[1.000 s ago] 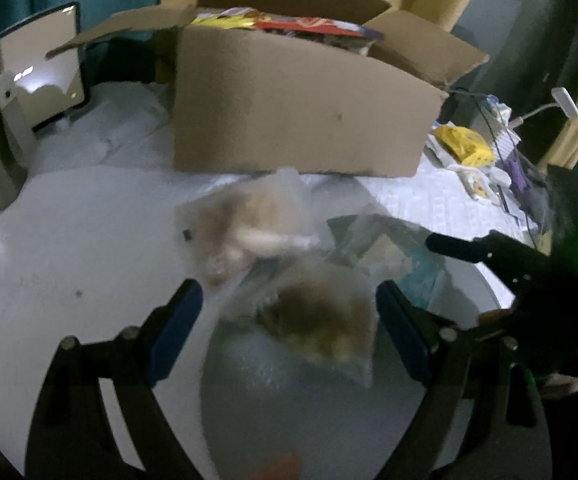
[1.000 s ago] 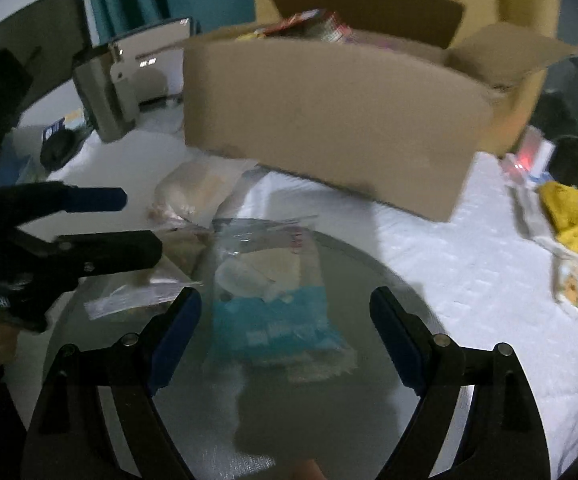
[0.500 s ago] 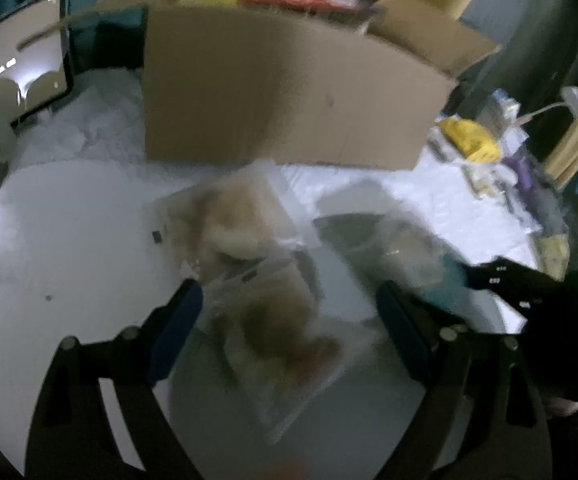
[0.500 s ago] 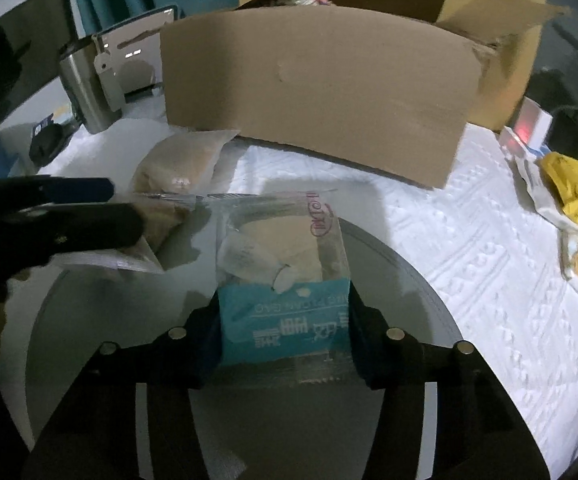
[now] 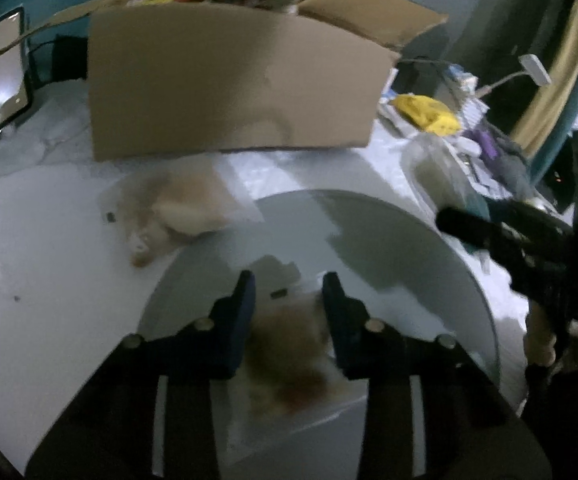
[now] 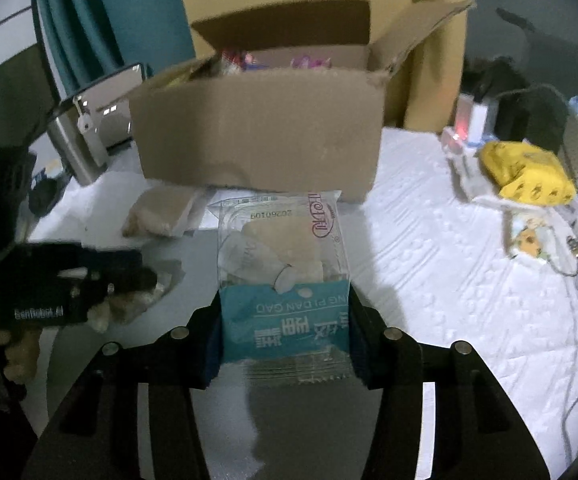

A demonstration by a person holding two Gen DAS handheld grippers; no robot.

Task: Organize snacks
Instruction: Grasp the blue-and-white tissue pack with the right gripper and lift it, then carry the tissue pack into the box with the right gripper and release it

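My right gripper [image 6: 285, 304] is shut on a teal and clear snack packet [image 6: 281, 248] and holds it upright above the round glass tabletop [image 6: 193, 248]. My left gripper [image 5: 289, 288] has a clear bag of brown snacks [image 5: 285, 344] between its blue pads; its jaws are closing and press the bag's sides. A second clear bag of pale snacks [image 5: 177, 204] lies on the white cloth in front of the open cardboard box [image 5: 229, 92], which holds colourful packets. In the left wrist view the right gripper [image 5: 445, 216] shows at the right with its packet.
A yellow bag [image 6: 529, 176] and small clutter with cables lie on the white cloth at the right. A metal appliance [image 6: 89, 136] stands left of the box [image 6: 257, 128]. A teal curtain hangs behind. A hand [image 5: 545, 344] holds the right gripper.
The left jaws have come together around the brown snack bag. The right jaws have shut on the teal packet and lifted it off the glass toward the box.
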